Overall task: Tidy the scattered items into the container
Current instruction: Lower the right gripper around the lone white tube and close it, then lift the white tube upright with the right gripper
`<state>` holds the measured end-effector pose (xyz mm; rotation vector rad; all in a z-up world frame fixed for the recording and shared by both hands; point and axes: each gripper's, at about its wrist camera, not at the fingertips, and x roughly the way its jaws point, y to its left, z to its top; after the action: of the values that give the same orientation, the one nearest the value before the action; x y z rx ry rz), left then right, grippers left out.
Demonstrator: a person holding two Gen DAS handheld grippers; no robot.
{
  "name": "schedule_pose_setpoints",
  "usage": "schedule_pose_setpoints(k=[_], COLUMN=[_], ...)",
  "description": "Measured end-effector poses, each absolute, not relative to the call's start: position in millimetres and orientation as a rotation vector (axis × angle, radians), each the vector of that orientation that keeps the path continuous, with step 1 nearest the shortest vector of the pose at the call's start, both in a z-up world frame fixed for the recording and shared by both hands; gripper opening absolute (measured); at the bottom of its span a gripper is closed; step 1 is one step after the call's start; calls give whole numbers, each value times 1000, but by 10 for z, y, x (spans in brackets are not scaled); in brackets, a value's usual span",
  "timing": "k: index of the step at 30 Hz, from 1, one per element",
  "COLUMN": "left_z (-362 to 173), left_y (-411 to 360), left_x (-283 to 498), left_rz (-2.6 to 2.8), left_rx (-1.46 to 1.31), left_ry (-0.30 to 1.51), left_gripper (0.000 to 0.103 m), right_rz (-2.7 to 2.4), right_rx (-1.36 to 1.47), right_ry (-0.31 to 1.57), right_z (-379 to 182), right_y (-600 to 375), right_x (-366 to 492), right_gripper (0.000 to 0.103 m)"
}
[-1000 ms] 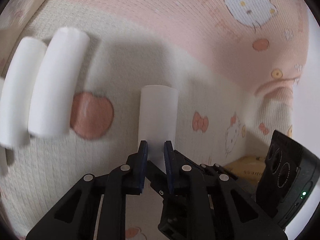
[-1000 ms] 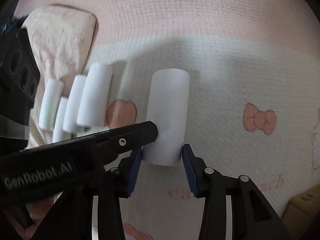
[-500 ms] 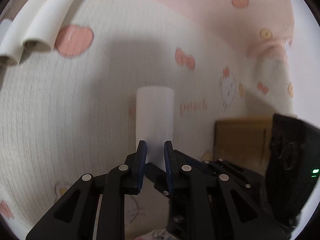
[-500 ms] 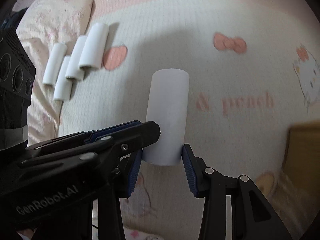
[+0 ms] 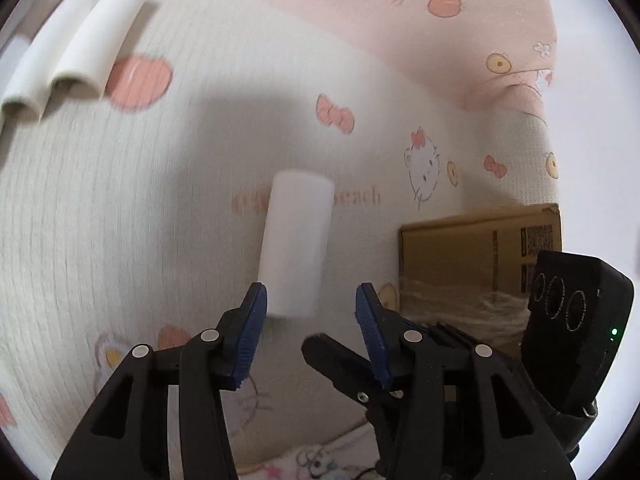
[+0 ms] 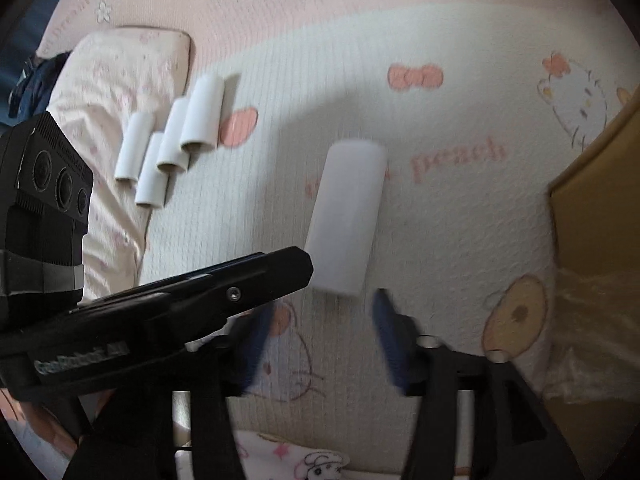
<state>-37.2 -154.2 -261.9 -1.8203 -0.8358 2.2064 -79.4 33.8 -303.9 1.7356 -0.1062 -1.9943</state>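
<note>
White tube (image 5: 295, 246) hangs blurred ahead of both grippers, left (image 5: 308, 334) and right (image 6: 320, 344), whose jaws have just opened off it; cardboard box (image 5: 476, 248) nearby.

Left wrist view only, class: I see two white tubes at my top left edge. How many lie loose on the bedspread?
Observer: The right wrist view shows four white tubes in one cluster.
Operator: What lies beside them?
Observer: A pale pink pillow, right against the cluster.
Operator: Is the right gripper squeezing the near tube?
Observer: No. The right gripper has just been opening its jaws; they stand apart, not pressing the near tube.
</note>
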Motion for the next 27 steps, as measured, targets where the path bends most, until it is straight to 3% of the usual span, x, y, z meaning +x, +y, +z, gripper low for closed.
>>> schedule_pose_setpoints(k=[16,18,20,27], left_z=[-3141,-3166,-3183,-3169], left_y=[-1534,-1530,-1528,-1468], left_x=[-945,-935,-932,-962], left_rz=[2063,2060,2054,2062], left_rx=[-1956,-1948,-1943,-1951], left_ry=[-953,-975,-986,-949], left_gripper=[48,48,48,47], right_rz=[-1947,-1922,-1916,-1897], right_rx=[1844,1850,1860,1874], right_ry=[-286,-303,-308,-351], right_z=[-3497,-3545,-3590,-3636], right_y=[312,302,304,298], right_x=[-1267,-1299,-1308,-1298], right_gripper=[59,56,43,41])
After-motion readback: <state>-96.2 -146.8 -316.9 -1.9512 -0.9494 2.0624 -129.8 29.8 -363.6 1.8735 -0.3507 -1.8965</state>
